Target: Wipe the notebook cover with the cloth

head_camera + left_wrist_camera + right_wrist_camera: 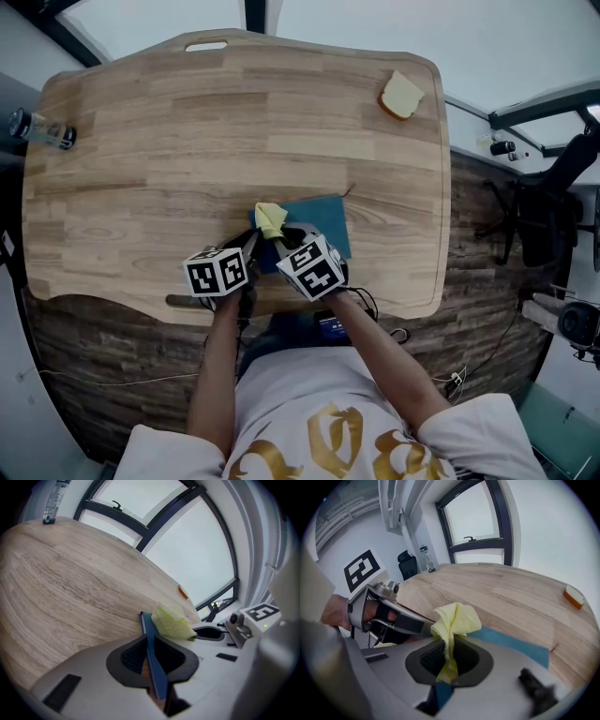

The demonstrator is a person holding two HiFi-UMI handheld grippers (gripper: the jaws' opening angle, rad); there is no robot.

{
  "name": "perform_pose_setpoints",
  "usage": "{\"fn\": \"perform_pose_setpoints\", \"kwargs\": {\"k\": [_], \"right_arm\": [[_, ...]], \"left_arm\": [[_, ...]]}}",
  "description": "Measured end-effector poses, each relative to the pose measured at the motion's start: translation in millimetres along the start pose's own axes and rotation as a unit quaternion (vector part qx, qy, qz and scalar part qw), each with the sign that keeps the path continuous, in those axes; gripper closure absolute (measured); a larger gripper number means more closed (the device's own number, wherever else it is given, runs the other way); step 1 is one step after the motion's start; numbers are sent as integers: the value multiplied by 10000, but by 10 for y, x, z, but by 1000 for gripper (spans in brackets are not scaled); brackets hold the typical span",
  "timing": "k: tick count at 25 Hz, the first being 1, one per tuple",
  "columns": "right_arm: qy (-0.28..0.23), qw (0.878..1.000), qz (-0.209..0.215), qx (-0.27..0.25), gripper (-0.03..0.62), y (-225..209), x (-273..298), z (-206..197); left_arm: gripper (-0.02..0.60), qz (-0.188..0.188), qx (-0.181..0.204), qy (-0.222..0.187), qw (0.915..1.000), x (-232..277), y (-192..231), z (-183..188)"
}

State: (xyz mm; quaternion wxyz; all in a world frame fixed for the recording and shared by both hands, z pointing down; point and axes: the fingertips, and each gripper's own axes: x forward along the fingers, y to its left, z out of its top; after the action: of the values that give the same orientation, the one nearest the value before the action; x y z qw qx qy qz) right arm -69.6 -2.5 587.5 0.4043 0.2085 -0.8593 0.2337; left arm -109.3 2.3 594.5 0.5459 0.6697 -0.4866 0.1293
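Gripping the left edge of the blue notebook (323, 220) in the left hand-held gripper (151, 639), by the near edge of the desk (187, 141). Pinching the bunched yellow cloth (270, 218) tight in the right hand-held gripper (449, 645), over the notebook's left part

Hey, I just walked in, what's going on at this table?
A person stands at the light wooden table with a gripper in each hand. The left gripper is shut on the edge of a thin blue notebook, steadying it near the table's front edge. The right gripper is shut on a crumpled pale yellow cloth, held over the notebook's cover. Whether the cloth is touching the cover can't be told.
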Motion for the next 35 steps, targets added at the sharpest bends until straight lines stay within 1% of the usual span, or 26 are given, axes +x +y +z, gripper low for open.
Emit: {"fn": "perform_pose_setpoints", "kwargs": {"k": [10, 27, 35], "right_arm": [[20, 9999, 91, -130, 556, 151, -37, -71], [47, 9999, 164, -29, 556, 264, -146, -259], [69, 9999, 66, 61, 556, 246, -219, -353]], "left_arm": [[523, 15, 8, -9, 10000, 4, -4, -1], [523, 26, 23, -19, 10000, 9, 0, -9], [523, 5, 16, -14, 10000, 5, 1, -10]]}}
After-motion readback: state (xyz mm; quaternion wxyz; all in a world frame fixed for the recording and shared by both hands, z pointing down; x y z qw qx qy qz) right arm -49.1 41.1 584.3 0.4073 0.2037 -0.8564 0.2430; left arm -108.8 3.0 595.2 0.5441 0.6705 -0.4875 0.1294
